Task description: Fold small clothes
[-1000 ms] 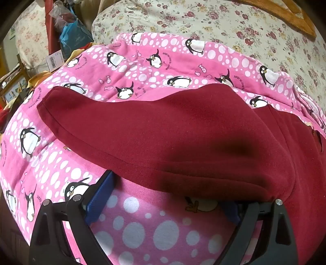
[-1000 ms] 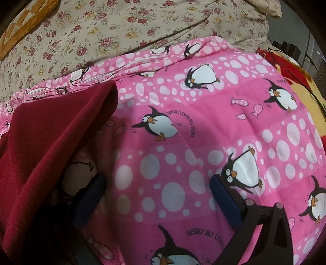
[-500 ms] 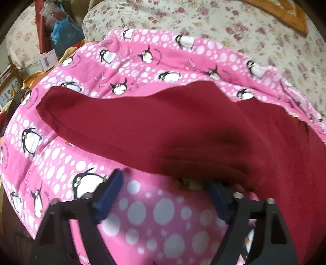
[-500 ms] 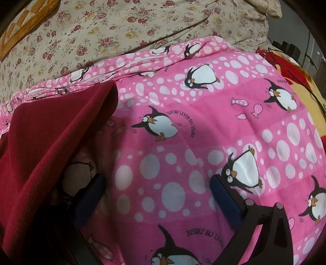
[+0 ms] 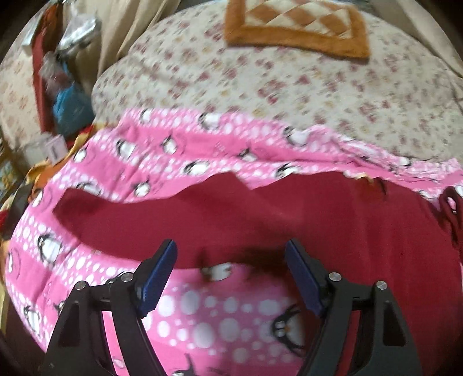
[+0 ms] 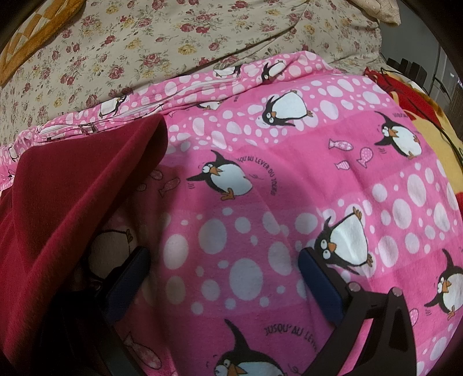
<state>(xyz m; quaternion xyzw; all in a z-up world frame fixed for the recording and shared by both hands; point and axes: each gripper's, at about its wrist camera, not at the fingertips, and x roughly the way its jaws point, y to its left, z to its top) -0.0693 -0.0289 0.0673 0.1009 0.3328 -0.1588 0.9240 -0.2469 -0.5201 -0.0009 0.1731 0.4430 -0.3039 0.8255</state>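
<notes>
A dark red garment [image 5: 260, 219] lies spread on a pink penguin blanket [image 5: 202, 324]. My left gripper [image 5: 231, 277] is open and empty, its blue pads just short of the garment's near edge. In the right wrist view the same garment [image 6: 66, 202] drapes along the left and covers part of the left finger [image 6: 127, 283]. My right gripper [image 6: 222, 277] is open over the pink blanket [image 6: 289, 188], holding nothing.
A floral bedspread [image 5: 289, 72] lies behind the blanket, with an orange quilted cushion [image 5: 298, 26] on it. Bags and clutter [image 5: 63, 95] stand at the far left. A red and yellow blanket [image 6: 419, 95] lies at the right edge.
My left gripper has pulled back and tilted up, coming out from under the garment's edge; the garment now lies flatter. The right gripper has not moved.
</notes>
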